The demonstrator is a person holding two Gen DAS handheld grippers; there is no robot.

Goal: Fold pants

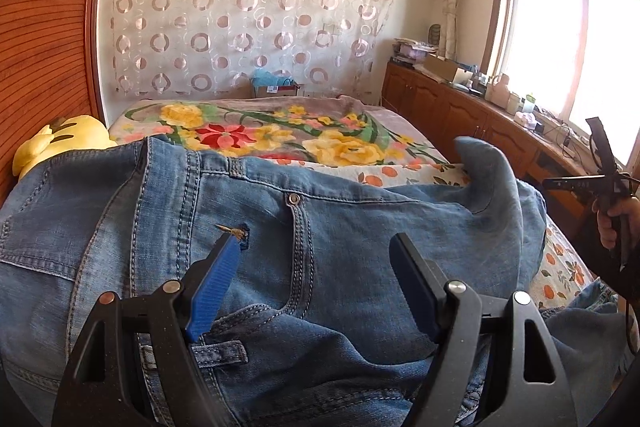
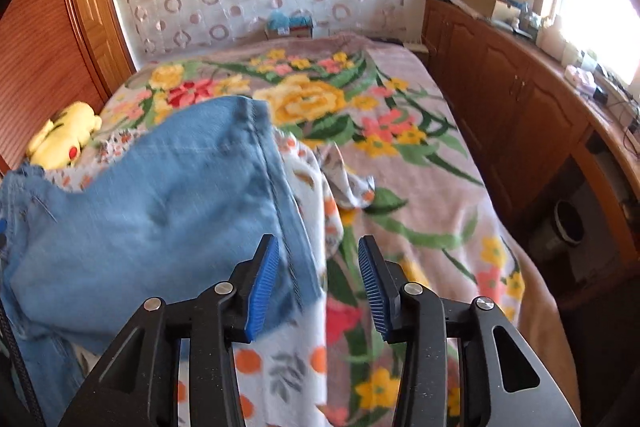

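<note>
We note the jeans (image 1: 328, 227) lying bunched on the bed (image 2: 432, 187), waistband end nearest the left gripper (image 1: 316, 259), rivet and pocket seam facing up. The left gripper's jaws stand wide apart over the hip area with denim beneath them but nothing pinched; we judge it is poised to pin or grasp the waist while the other end is brought over. A leg end (image 1: 486, 171) stands up in a peak at the far right of the pile. In the right wrist view the right gripper (image 2: 318, 275) has its jaws apart; the hemmed leg edge (image 2: 256, 163) lies just beside its left pad, not clamped. We read this as the leg laid across the pants and let go, so the fold looks partway done. A yellow plush toy (image 2: 64, 139) sits by the headboard, well clear.
</note>
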